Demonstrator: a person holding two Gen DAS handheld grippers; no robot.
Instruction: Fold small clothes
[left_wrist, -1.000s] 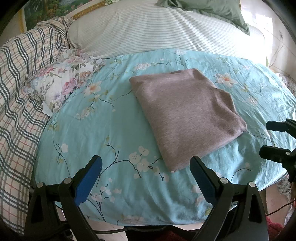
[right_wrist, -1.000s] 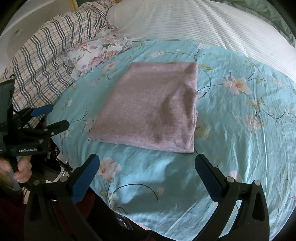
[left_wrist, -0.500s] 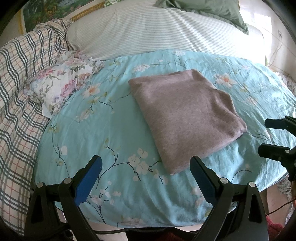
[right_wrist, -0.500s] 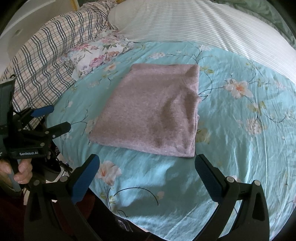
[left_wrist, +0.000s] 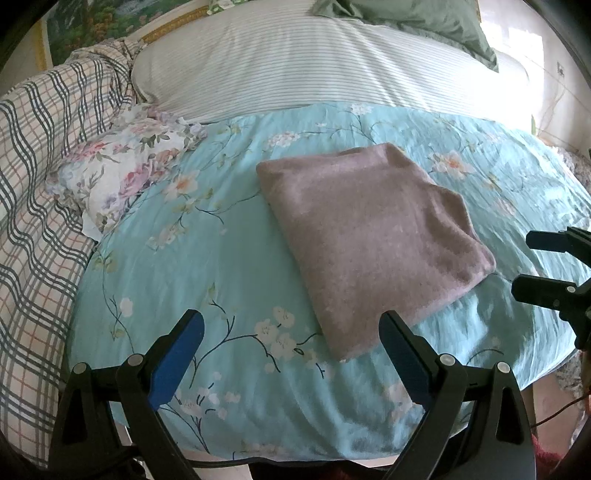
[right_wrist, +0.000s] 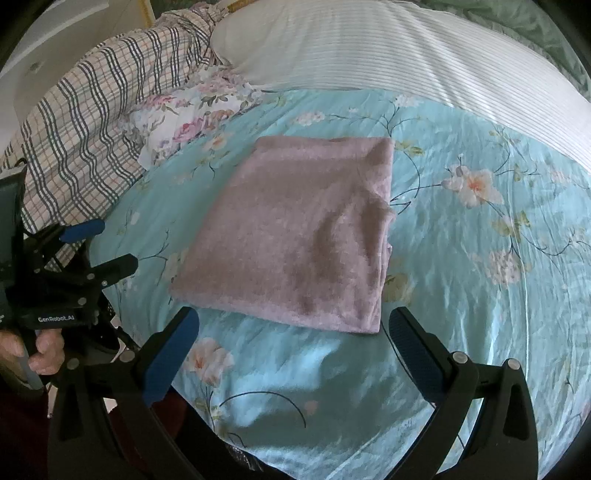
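A mauve garment (left_wrist: 373, 236) (right_wrist: 299, 236) lies folded into a flat rectangle on the turquoise floral sheet (left_wrist: 207, 258) (right_wrist: 480, 288). My left gripper (left_wrist: 291, 332) is open, hovering over the sheet just short of the garment's near corner. It also shows at the left edge of the right wrist view, left gripper (right_wrist: 99, 245), held by a hand (right_wrist: 40, 350). My right gripper (right_wrist: 291, 332) is open above the sheet, just in front of the garment's near edge. Its black fingers (left_wrist: 546, 266) show at the right of the left wrist view. Neither touches the cloth.
A small floral-print cloth (left_wrist: 118, 177) (right_wrist: 195, 110) lies crumpled at the sheet's far left, beside a plaid blanket (left_wrist: 40, 184) (right_wrist: 92, 122). A striped white pillow (left_wrist: 314, 70) (right_wrist: 388, 48) and a green pillow (left_wrist: 406, 18) lie behind. The bed's near edge is just below the grippers.
Both grippers have drawn back slightly toward the near edge of the bed, staying open. The folded garment has not moved.
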